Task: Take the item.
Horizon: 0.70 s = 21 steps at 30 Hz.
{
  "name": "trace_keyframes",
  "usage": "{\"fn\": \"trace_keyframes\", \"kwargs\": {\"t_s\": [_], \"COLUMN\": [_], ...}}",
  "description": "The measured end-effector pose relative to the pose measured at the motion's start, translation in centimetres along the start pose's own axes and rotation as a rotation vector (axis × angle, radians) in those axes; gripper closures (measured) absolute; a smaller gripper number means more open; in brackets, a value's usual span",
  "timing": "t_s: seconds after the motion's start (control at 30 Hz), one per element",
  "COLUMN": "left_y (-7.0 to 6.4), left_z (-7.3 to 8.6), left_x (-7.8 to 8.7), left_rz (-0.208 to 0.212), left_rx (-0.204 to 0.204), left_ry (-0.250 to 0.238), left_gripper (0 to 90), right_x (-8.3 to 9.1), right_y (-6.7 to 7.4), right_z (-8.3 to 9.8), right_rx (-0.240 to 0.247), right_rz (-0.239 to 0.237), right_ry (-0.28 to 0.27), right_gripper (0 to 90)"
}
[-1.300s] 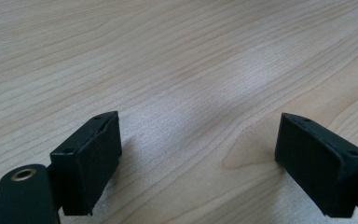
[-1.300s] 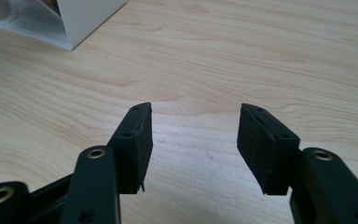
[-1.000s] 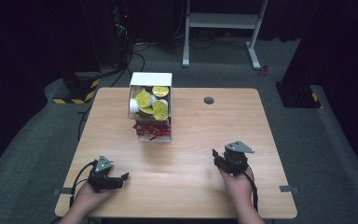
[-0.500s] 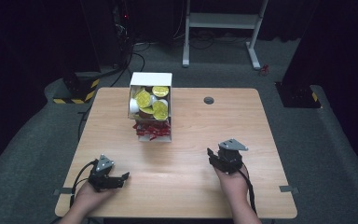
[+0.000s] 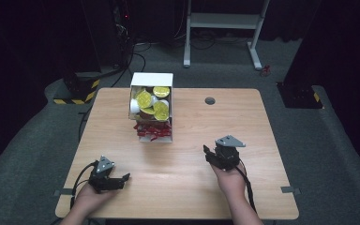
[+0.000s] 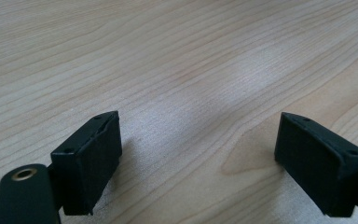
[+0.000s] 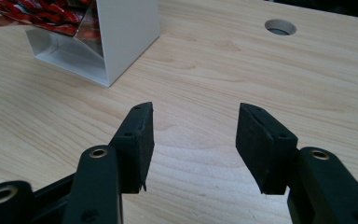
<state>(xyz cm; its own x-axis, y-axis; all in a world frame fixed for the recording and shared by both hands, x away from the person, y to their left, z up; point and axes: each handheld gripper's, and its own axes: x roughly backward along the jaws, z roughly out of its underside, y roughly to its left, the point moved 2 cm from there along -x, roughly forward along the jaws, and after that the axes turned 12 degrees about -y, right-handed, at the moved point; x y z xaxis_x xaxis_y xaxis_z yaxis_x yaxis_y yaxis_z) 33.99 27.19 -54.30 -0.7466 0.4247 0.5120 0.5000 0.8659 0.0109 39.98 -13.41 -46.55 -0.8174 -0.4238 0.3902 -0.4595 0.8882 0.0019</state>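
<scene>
Your left claw (image 5: 122, 178) rests open and empty at the counter's (image 5: 243, 117) seven o'clock; your right claw (image 5: 209, 154), half open and empty, sits at five o'clock. The box (image 5: 152, 79) of cups and red packets stands untouched at eleven o'clock, so all picking remains.

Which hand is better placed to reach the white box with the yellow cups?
Probably the right. The right gripper sits nearer the white box, jaws open and aimed toward it. The left gripper rests farther back, facing bare table.
</scene>
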Motion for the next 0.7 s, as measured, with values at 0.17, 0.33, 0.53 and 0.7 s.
{"fn": "trace_keyframes", "kwargs": {"t_s": [0.17,0.33,0.53,0.7], "left_y": [0.0,-0.1,-0.1,0.0], "left_z": [0.0,0.0,0.1,0.0], "left_x": [0.0,0.0,0.1,0.0], "left_rz": [0.003,0.004,0.012,0.014], "left_rx": [0.0,0.004,0.005,-0.004], "left_ry": [0.003,-0.001,-0.006,-0.004], "left_gripper": [15.2,15.3,15.3,15.1], "right_x": [-0.5,-0.9,-1.6,-2.4], "right_y": [0.4,1.4,2.3,2.7], "right_z": [-0.3,-0.9,-1.1,-1.3], "right_rx": [0.007,0.013,0.014,0.016], "right_rz": [-0.016,-0.037,-0.07,-0.071], "right_ry": [-0.002,-0.011,-0.003,0.006], "right_gripper": [46.6,46.4,45.4,43.3]}}
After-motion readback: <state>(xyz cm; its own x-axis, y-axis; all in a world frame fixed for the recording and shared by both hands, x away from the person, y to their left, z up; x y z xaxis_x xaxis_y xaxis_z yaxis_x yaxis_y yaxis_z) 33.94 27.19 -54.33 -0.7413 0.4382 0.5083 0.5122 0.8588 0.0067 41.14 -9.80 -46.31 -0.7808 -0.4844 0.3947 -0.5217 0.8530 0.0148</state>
